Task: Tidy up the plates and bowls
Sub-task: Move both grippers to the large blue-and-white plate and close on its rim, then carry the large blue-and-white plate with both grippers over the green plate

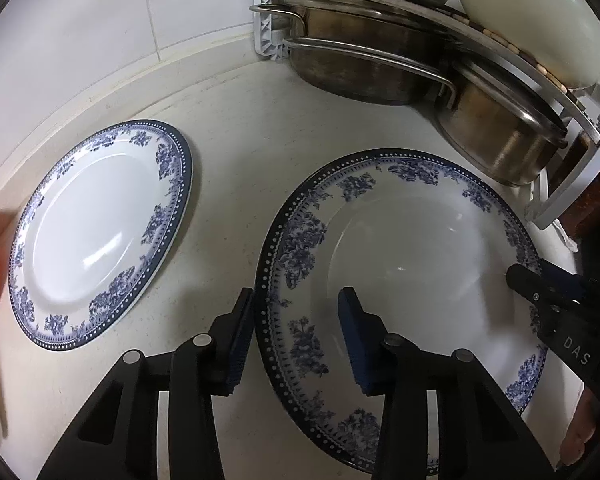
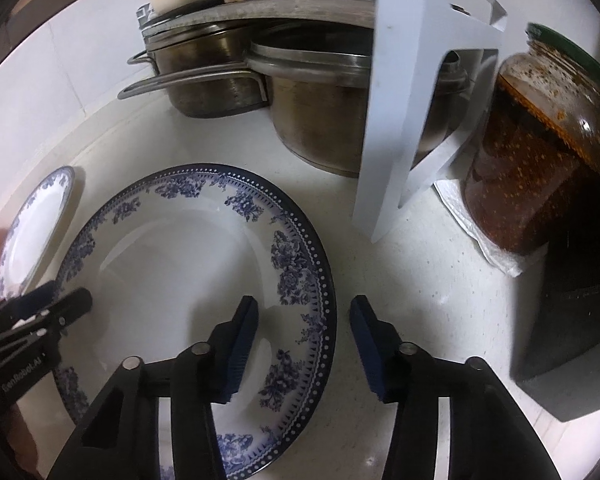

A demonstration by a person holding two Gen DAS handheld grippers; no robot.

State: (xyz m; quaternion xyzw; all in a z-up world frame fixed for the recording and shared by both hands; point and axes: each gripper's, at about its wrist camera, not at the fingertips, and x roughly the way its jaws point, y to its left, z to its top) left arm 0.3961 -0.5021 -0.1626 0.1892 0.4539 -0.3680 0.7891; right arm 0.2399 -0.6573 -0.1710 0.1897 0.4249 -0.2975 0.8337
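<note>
- Two blue-and-white floral plates are seen flat on the pale countertop: the near plate lies under both grippers, the second plate well apart to its left.
- Glazed ceramic is judged stiff, fairly heavy, slick and chip-prone; a hold on opposite rims is judged best.
- The left gripper is set astride the near plate's left rim, one pad outside and one over the well, jaws part-open and not yet pressed on.
- The right gripper is likewise placed astride the right rim, unclamped, nothing held.
- Steel pots are stacked close behind under a white rack; a jar of red-brown preserve stands further right.
- "DAS" is read on the right gripper's body, something like "GenRobot.AI" on the left; other writing is too blurred.
</note>
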